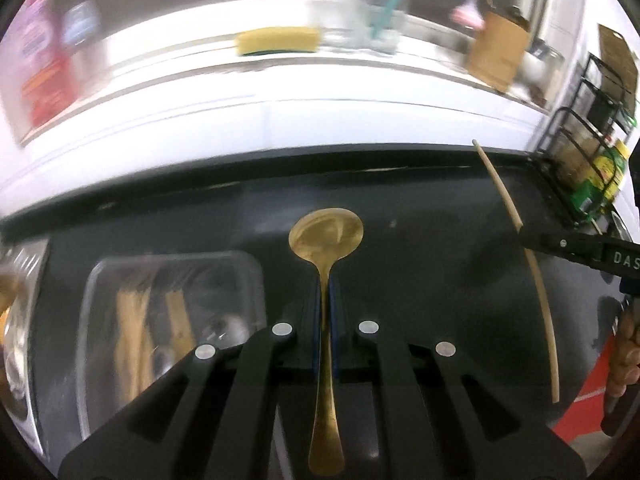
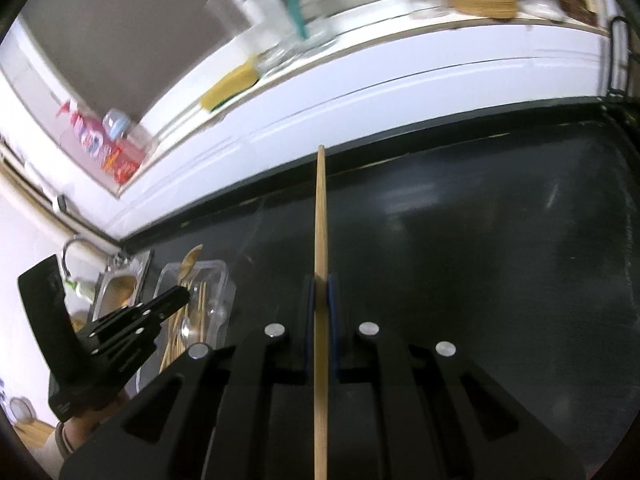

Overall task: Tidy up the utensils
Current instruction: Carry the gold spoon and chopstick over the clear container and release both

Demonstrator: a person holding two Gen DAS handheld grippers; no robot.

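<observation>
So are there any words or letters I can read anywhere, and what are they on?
"DAS": white letters on the right gripper, cut off by the picture's edge.
Red and pink packages: print too blurred to read.
Green and yellow box in the rack: too small and blurred.
Nothing else can be read.

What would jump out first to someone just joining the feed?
The left gripper is shut on a gold spoon held over the dark countertop. The right gripper is shut on a long wooden chopstick pointing toward the counter's back edge. Lower left, a clear container holds more utensils.
</observation>
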